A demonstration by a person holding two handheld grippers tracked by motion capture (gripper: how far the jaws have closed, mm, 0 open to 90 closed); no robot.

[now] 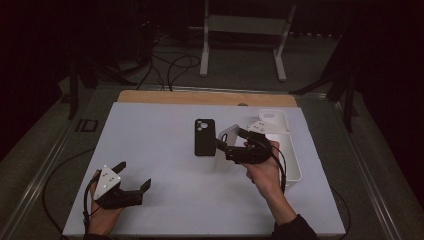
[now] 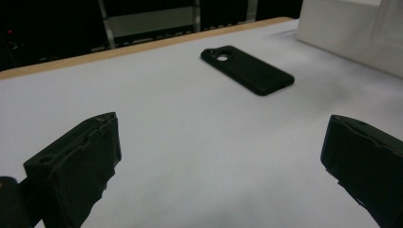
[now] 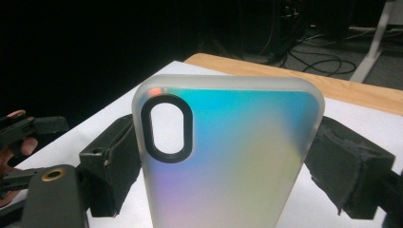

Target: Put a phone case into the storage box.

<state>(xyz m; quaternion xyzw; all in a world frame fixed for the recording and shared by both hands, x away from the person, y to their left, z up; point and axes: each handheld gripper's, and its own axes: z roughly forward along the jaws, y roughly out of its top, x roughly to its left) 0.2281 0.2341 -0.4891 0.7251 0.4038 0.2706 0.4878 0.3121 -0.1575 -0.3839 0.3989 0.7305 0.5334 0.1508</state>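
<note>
My right gripper [image 1: 229,139] is shut on a translucent iridescent phone case [image 3: 228,156], gripping it by its long edges so it stands upright with the oval camera cutout at upper left. In the high view this case [image 1: 225,133] is held just above the table, right of centre. A black phone case [image 1: 204,137] lies flat beside it on the left, also visible ahead of the left gripper as the black case [image 2: 247,70]. My left gripper [image 1: 133,175] rests near the front left corner, open, its jaws [image 2: 223,161] wide apart with nothing between them.
A white bin [image 1: 292,157] stands at the right of the white table [image 1: 160,150], with a pale phone case [image 1: 272,120] on its far end. The bin wall [image 2: 347,35] shows at upper right. Cables and a white stand leg [image 1: 204,45] lie beyond the wooden far edge.
</note>
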